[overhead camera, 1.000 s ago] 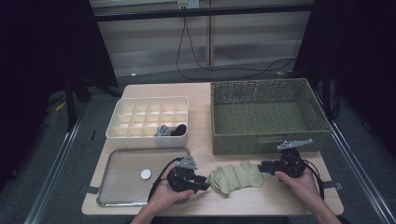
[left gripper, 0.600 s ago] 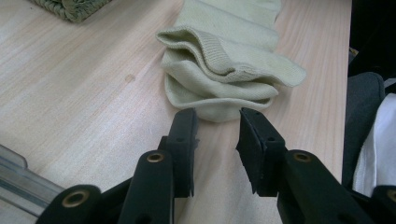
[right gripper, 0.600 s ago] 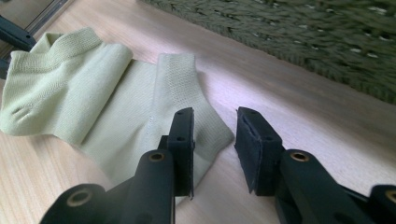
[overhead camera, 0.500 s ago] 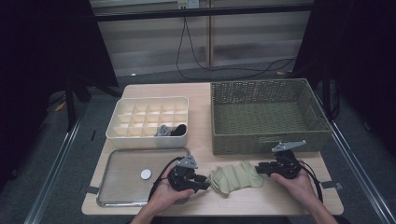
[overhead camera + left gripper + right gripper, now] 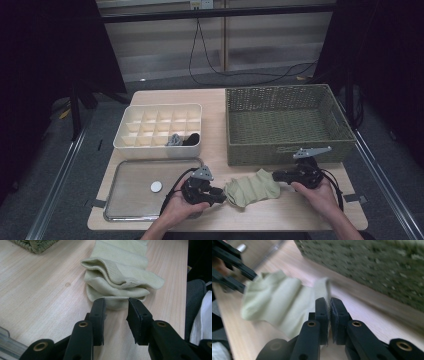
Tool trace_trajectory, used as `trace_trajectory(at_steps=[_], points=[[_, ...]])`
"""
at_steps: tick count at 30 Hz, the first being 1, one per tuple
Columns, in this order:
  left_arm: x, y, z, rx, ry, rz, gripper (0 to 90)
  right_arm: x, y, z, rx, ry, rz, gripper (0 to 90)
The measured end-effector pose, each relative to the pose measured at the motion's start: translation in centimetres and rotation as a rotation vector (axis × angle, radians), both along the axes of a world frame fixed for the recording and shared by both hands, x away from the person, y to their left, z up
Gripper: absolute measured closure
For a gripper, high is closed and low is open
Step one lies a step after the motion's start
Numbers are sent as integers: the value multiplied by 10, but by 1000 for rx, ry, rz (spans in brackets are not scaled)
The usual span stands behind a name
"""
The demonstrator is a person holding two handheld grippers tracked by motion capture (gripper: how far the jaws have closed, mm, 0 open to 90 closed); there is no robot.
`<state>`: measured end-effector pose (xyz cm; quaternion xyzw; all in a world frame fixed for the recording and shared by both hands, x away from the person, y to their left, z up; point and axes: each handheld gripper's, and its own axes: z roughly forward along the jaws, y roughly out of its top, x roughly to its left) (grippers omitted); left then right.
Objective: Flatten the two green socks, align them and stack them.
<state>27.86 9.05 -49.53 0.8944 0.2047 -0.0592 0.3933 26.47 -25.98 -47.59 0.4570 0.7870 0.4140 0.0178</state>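
I see the wicker basket [image 5: 287, 122] just behind my right gripper [image 5: 278, 176], clamped on the rumpled pale-green sock [image 5: 252, 188]; left gripper [image 5: 220, 192] jaws apart at its cuff.

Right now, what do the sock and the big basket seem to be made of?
Sock: soft knitted fabric, pale green, matte; fine ribbing shows at its folded edge. Basket: woven fibre, olive green, probably straw or paper cord; the plaited texture shows on its walls.
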Motion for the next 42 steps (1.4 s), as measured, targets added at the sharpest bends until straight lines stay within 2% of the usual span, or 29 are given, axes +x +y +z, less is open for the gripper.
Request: trace_trajectory(at_steps=[2, 3, 6, 11, 13, 16, 19, 20, 23, 28, 30, 31, 32, 33, 35, 38, 42], points=[[1, -1, 0, 1, 11, -16, 655, -1, 4, 4, 18, -5, 9, 850], [0, -2, -1, -22, 12, -6, 655, -1, 6, 6, 26, -7, 16, 850], [1, -2, 0, 1, 9, -15, 656, -1, 13, 12, 48, -9, 31, 848], [0, -5, -1, -9, 10, -15, 656, 0, 23, 21, 87, -10, 55, 845], [1, -6, -1, 0, 10, -21, 656, 1, 29, 22, 98, -13, 69, 845], [1, -8, -2, -8, 11, -26, 656, 3, 41, 22, 89, -2, 95, 844], [0, -9, -2, 9, 15, -31, 656, 4, 51, 20, 88, 14, 121, 844], [0, -11, -3, -2, 15, -28, 656, 5, 55, 18, 80, 19, 130, 844], [1, -12, -2, 12, 14, -37, 657, 6, 68, 14, 58, 41, 167, 844], [0, -14, -3, -10, 9, -29, 663, 6, 85, 8, 54, 58, 206, 843], [0, -14, -2, 4, 4, -36, 666, 6, 89, 6, 52, 63, 213, 841], [-1, -15, -2, -7, 11, -35, 666, 6, 92, 4, 46, 66, 217, 841], [-2, -15, -1, 0, 3, -41, 666, 6, 94, 3, 45, 69, 221, 840], [-3, -16, -1, -14, -1, -37, 666, 6, 95, 3, 44, 71, 224, 839], [-3, -17, 0, 7, -3, -43, 667, 6, 98, 2, 41, 72, 225, 835], [-2, -18, -2, -15, 2, -37, 667, 6, 101, -1, 50, 71, 231, 817], [-2, -16, -1, -6, -2, -39, 664, 4, 103, -4, 47, 70, 245, 787]])
